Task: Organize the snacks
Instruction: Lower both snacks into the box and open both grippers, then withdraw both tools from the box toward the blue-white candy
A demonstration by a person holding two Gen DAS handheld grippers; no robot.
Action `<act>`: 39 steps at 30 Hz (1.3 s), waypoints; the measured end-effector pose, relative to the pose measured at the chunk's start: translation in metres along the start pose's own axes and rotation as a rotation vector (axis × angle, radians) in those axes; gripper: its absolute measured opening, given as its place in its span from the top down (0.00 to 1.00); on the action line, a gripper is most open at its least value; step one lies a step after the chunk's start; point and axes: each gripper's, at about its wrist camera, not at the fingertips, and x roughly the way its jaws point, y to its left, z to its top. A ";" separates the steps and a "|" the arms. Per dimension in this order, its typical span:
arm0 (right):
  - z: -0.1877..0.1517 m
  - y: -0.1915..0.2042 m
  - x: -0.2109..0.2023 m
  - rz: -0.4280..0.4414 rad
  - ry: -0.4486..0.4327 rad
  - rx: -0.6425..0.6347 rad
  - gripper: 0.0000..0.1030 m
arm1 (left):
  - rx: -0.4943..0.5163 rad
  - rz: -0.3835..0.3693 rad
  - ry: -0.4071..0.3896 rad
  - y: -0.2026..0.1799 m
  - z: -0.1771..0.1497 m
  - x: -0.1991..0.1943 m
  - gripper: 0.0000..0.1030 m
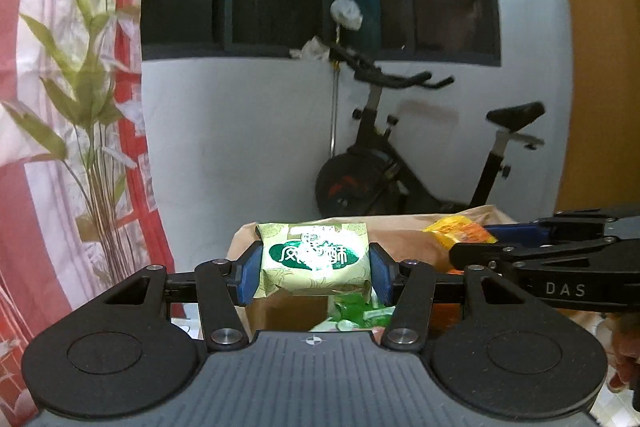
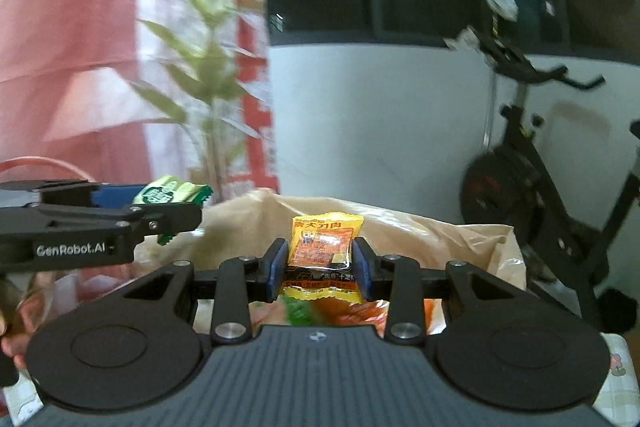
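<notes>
Gripping a pale green foil snack packet with a dark green label (image 1: pixel 314 259), our black left gripper with blue pads (image 1: pixel 316 273) is pinching it by its two short ends, jaws about half apart. We are holding it in the air above the open brown paper bag (image 1: pixel 408 247), where more green and orange wrappers are lying. Our matching right gripper (image 2: pixel 319 267) is clamping an upright yellow and orange plastic snack sachet (image 2: pixel 325 247) between narrower jaws, also above that bag. Behind the bag, a black exercise bike (image 1: pixel 420 147) is standing against the white wall.
</notes>
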 end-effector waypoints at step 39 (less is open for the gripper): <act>-0.052 0.027 -0.083 0.014 -0.030 0.003 0.49 | -0.068 -0.096 0.054 0.030 -0.072 -0.096 0.26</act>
